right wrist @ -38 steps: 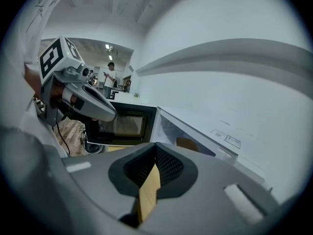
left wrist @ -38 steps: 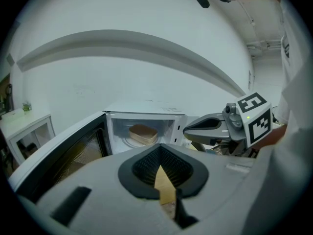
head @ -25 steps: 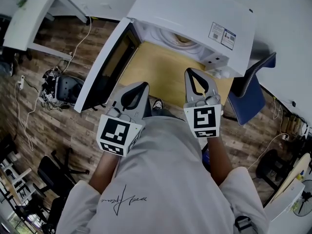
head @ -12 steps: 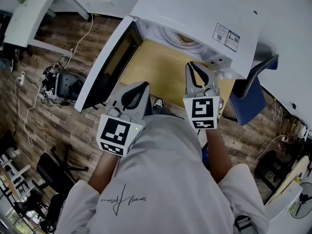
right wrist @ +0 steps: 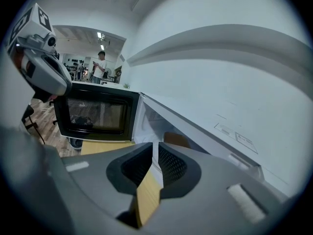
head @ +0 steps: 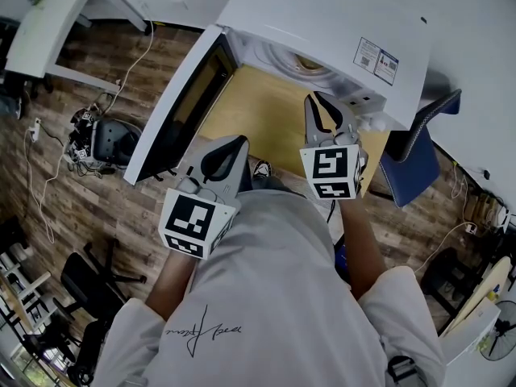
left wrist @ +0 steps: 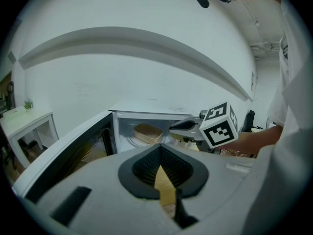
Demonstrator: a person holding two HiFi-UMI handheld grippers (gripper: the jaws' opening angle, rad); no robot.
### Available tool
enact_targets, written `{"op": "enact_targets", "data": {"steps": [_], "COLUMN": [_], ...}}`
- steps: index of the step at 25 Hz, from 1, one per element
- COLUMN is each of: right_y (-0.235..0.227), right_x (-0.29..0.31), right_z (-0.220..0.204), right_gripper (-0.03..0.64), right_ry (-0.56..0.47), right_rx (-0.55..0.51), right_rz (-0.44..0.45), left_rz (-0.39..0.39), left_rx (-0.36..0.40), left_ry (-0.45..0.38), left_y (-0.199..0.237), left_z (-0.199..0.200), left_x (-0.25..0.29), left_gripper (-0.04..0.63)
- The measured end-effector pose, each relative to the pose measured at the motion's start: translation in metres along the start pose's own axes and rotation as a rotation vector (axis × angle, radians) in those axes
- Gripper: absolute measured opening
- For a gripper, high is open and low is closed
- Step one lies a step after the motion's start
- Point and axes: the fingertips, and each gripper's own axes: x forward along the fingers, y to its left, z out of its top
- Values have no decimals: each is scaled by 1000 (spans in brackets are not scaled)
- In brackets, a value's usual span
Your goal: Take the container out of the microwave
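Note:
A white microwave stands on a yellow tabletop with its door swung open to the left. Inside on the turntable lies a tan oval container, also seen in the head view and the right gripper view. My right gripper is just in front of the cavity's right side. Its jaws have just been opening; a narrow gap shows with nothing between them. My left gripper hangs back over the table's near edge, its tips together, holding nothing.
A blue chair stands right of the table. A white desk is at far left, with cables and gear on the wood floor beneath the open door. A person stands far off in the room.
My right gripper has moved forward toward the microwave opening, and its jaws have parted a little. The left gripper has stayed where it was.

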Motion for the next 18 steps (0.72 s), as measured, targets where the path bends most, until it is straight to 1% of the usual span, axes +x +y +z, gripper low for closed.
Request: {"op": "enact_targets", "data": {"steps": [10,15,18], "right_y": [2,0,-1], "right_x": [20,32,38], "right_z": [-7,-10,-13], "right_gripper": [64,80,83], "right_ry": [38,47,59], "right_rx": [-35,-35,-51], "right_rz": [-4,-4,-18], "left_rz": [17,35,35], "left_rx": [-7,35,31], "left_ry": [-6,4,10], "left_y": [9,11,13], "left_z": [0,1,-1], "left_x": [-5,-5,-6], "left_gripper": [-8,-8,-8]}}
